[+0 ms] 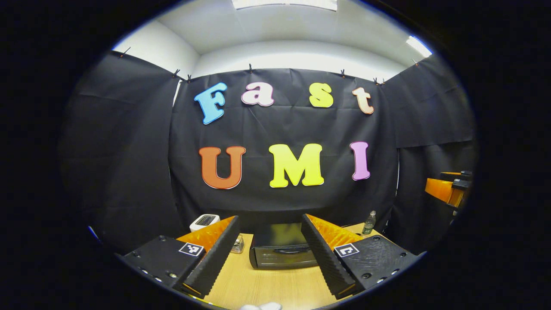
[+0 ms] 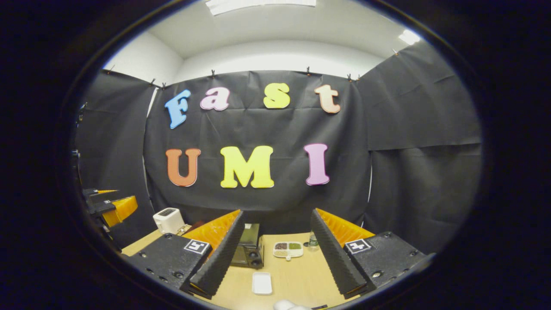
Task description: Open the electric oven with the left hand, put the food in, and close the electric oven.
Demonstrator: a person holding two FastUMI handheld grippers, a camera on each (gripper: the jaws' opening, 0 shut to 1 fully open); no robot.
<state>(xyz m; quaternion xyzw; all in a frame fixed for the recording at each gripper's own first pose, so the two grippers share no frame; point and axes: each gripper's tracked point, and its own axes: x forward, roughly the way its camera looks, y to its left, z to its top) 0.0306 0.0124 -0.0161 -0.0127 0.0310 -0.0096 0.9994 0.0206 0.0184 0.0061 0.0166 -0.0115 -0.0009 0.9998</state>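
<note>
The black electric oven (image 1: pixel 282 252) stands on the wooden table (image 1: pixel 267 286) with its door closed, straight ahead between the fingers of my left gripper (image 1: pixel 270 221), which is open and holds nothing. In the right gripper view the oven (image 2: pixel 250 252) is partly hidden behind one finger. My right gripper (image 2: pixel 277 214) is open and holds nothing, raised above the table. A white divided dish (image 2: pixel 287 249) with dark and green food sits right of the oven. A small white rectangular plate (image 2: pixel 261 283) lies nearer. A white rounded item (image 2: pixel 286 305) shows at the bottom edge.
A white toaster (image 2: pixel 168 219) stands at the back left of the table. A clear bottle (image 1: pixel 369 222) stands right of the oven and a small glass jar (image 1: pixel 237 245) left of it. The other gripper (image 1: pixel 450 189) shows at the far right of the left gripper view.
</note>
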